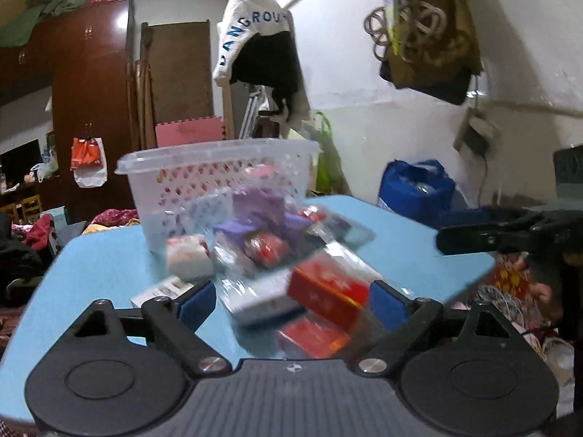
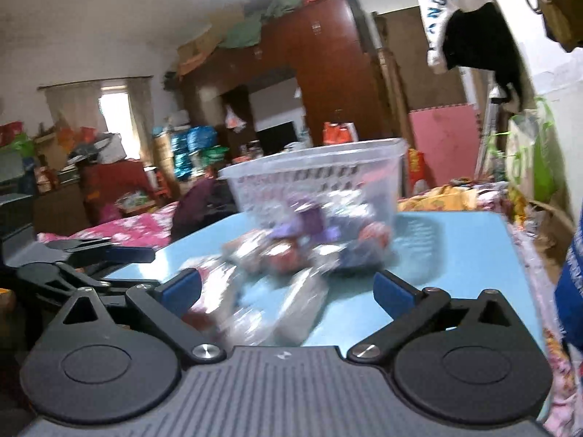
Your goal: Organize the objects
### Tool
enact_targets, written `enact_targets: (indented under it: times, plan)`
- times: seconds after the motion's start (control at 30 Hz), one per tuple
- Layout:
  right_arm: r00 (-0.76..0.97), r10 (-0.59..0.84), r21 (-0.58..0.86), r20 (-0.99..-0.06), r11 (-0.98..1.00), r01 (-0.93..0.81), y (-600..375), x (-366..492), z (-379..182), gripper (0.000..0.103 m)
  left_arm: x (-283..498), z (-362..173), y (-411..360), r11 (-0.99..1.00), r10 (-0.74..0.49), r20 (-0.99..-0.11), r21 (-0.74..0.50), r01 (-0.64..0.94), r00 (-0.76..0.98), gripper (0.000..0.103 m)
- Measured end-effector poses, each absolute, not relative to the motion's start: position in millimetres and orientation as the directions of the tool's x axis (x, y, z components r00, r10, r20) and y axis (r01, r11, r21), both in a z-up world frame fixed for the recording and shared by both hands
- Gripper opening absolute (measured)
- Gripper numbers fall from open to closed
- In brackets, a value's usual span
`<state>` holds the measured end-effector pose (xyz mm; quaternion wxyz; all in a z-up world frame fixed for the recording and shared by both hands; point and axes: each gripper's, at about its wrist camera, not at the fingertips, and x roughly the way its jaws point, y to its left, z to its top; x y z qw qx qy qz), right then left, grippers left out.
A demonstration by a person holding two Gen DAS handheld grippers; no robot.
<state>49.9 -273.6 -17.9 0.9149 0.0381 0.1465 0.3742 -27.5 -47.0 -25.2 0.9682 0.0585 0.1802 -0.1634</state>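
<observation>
I see a heap of small packets (image 1: 277, 251) on the blue table (image 1: 102, 266), blurred: glossy clear wrappers, purple blocks, one red box (image 1: 328, 291) nearest. Behind the heap, at the far side, stands a white lattice plastic basket (image 1: 218, 171), translucent rim, touching the pile. My left gripper (image 1: 293, 300) stands wide, pads clear of the red box between them. My right gripper (image 2: 288, 289) also stands wide, nothing gripped. Dark wooden wardrobe (image 1: 91, 109) far left.

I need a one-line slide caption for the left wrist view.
Open left gripper over wrapped snack packets piled before a white basket on a blue table.
</observation>
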Motion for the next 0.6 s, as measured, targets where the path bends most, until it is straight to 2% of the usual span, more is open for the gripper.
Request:
enact_targets:
  times: [0.17, 0.37, 0.43, 0.5, 0.57, 0.6]
  plan:
    - [0.604, 0.758, 0.155, -0.245, 0.646, -0.748, -241, 47, -11, 0.096, -29, -35, -54, 0.930, -0.278, -0.386, 0.122, 0.347, 0.880, 0.093]
    - [0.549, 0.770, 0.151, -0.325, 0.616, -0.773, -205, 61, -21, 0.079, -10, -55, -57, 0.922, -0.303, -0.451, 0.084, 0.378, 0.839, 0.093]
    - [0.534, 0.771, 0.146, -0.348, 0.607, -0.781, -197, 65, -26, 0.073, -8, -57, -58, 0.922, -0.304, -0.452, 0.083, 0.379, 0.839, 0.093]
    - [0.527, 0.767, 0.134, -0.366, 0.604, -0.785, -192, 67, -29, 0.058, -5, -58, -59, 0.923, -0.304, -0.448, 0.079, 0.376, 0.841, 0.093]
    - [0.529, 0.769, 0.134, -0.360, 0.604, -0.786, -195, 68, -30, 0.058, -2, -60, -58, 0.927, -0.302, -0.445, 0.068, 0.368, 0.843, 0.091]
    - [0.538, 0.766, 0.130, -0.351, 0.609, -0.782, -198, 67, -29, 0.058, -1, -62, -56, 0.929, -0.306, -0.446, 0.054, 0.367, 0.841, 0.087]
